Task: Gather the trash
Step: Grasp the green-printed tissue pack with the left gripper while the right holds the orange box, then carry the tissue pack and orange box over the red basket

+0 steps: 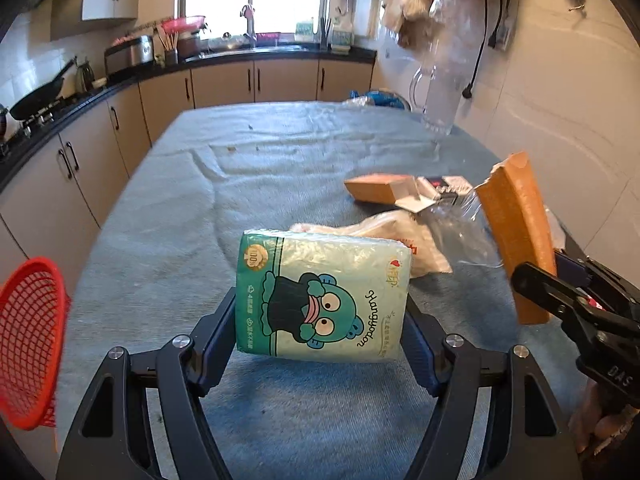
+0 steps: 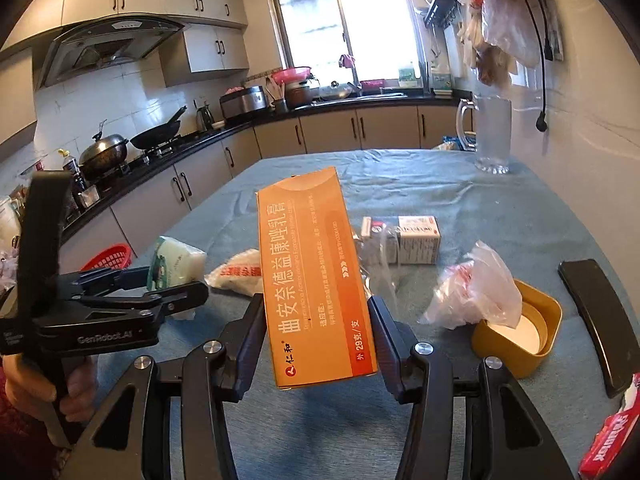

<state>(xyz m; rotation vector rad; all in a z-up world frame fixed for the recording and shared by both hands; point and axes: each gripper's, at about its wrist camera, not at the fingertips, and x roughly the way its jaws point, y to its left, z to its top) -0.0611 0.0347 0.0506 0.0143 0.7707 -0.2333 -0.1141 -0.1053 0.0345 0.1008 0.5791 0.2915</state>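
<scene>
Our left gripper (image 1: pixel 320 316) full: tissue pack (image 1: pixel 324 296) clamped between fingers. Our right gripper (image 2: pixel 318 328) full too: orange box (image 2: pixel 316 280) upright in fingers.

Desk (image 1: pixel 180 208) left half and far end bare cloth; we see wide passage there.

Right half blocked: second orange box (image 1: pixel 380 188), white box (image 2: pixel 416 240), crumpled bags (image 2: pixel 476 288), yellow tub (image 2: pixel 520 328), black phone (image 2: pixel 600 320).

Glass mug (image 2: pixel 490 136) at far right corner.

Red basket (image 1: pixel 32 344) at left desk edge, mouth unobstructed.
</scene>
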